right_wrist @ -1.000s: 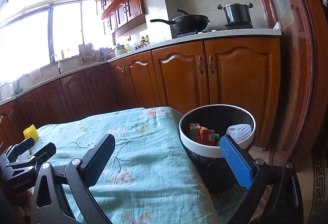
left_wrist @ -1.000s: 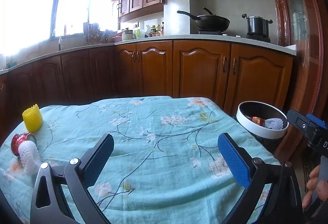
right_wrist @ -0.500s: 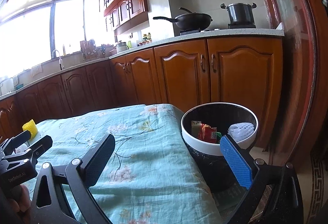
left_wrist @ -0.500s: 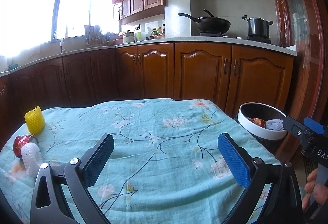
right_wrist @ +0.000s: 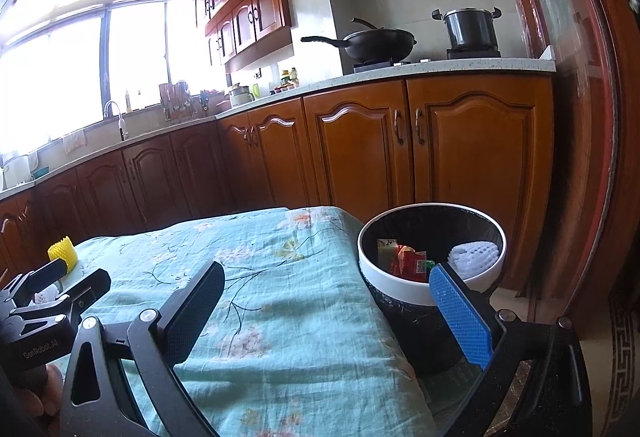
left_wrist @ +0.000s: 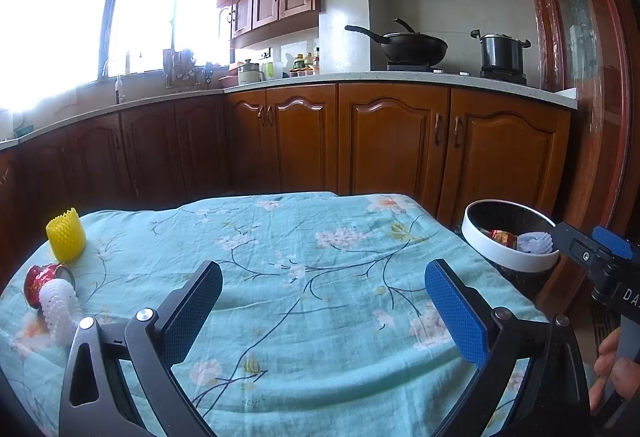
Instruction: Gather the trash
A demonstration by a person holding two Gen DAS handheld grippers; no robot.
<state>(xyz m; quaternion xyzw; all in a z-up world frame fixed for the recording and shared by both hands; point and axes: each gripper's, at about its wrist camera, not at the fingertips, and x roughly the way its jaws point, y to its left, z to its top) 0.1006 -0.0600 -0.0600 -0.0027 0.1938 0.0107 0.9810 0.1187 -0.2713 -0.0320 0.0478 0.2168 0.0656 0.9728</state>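
Observation:
On the table's left side lie a yellow foam net [left_wrist: 66, 236], a red crumpled can [left_wrist: 42, 278] and a white foam net [left_wrist: 62, 307]. The yellow net also shows in the right wrist view [right_wrist: 63, 248]. My left gripper [left_wrist: 322, 311] is open and empty above the tablecloth, well right of them. My right gripper [right_wrist: 326, 311] is open and empty at the table's right edge, beside the white-rimmed black bin [right_wrist: 400, 283]. The bin holds red wrappers [right_wrist: 408, 262] and a white foam net [right_wrist: 474, 256]. The bin also shows in the left wrist view [left_wrist: 498, 255].
A floral teal tablecloth [left_wrist: 300, 277] covers the table. Wooden kitchen cabinets [left_wrist: 392, 141] run behind it, with a wok [left_wrist: 412, 47] and pot [left_wrist: 502, 53] on the stove. A wooden door frame [right_wrist: 580, 157] stands right of the bin.
Both grippers have drawn back slightly and tilted up; the table and bin sit a little lower in view. Nothing was picked up or let go.

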